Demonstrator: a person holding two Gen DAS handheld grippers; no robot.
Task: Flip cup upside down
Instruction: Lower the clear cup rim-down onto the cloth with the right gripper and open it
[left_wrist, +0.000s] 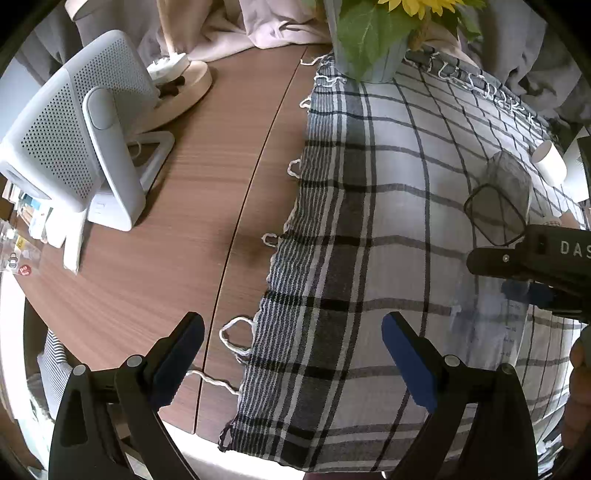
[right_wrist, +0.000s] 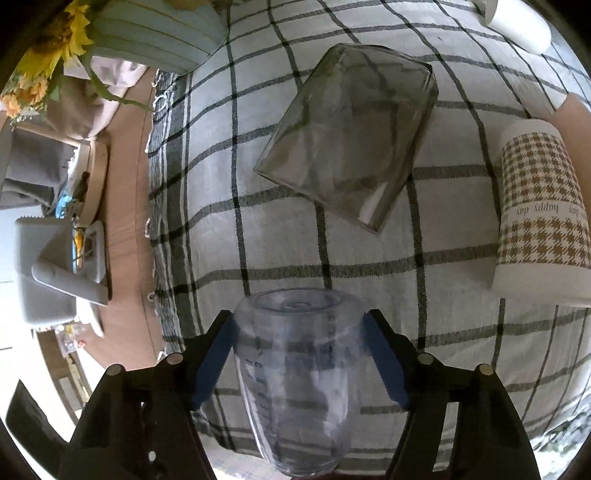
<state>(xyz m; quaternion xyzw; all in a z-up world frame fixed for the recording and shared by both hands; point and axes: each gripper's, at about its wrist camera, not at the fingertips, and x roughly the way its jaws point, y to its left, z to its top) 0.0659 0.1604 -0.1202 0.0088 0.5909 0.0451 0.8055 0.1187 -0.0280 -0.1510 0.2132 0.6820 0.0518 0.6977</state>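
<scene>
Clear plastic measuring cup with printed graduation marks sits nearest the right wrist camera, clamped between the blue-padded fingers of the right gripper. Pads press on both of its sides, closed base points away from the camera, so it is held roughly inverted over the grey-and-black checked tablecloth. Whether it touches the cloth, cannot tell. Graduation marks read upside down on the near left wall.

Beyond the cup, a smoky grey transparent square-sided tumbler lies tilted on its side on the cloth, open mouth toward the near side. To the right, a white cup with brown houndstooth pattern and lettering stands mouth-down on the cloth. A white cylinder at far right, partly cut off. A pale blue ribbed flower pot with yellow sunflowers at far left.

Left wrist view: left gripper spread wide with nothing between the blue pads, hovering over the left edge of the cloth and the brown wooden table. The right gripper's black body enters at right with the clear cup seen faintly under it. A white perforated desk fan stands on the bare table at left, with a round wooden tray beyond it.
</scene>
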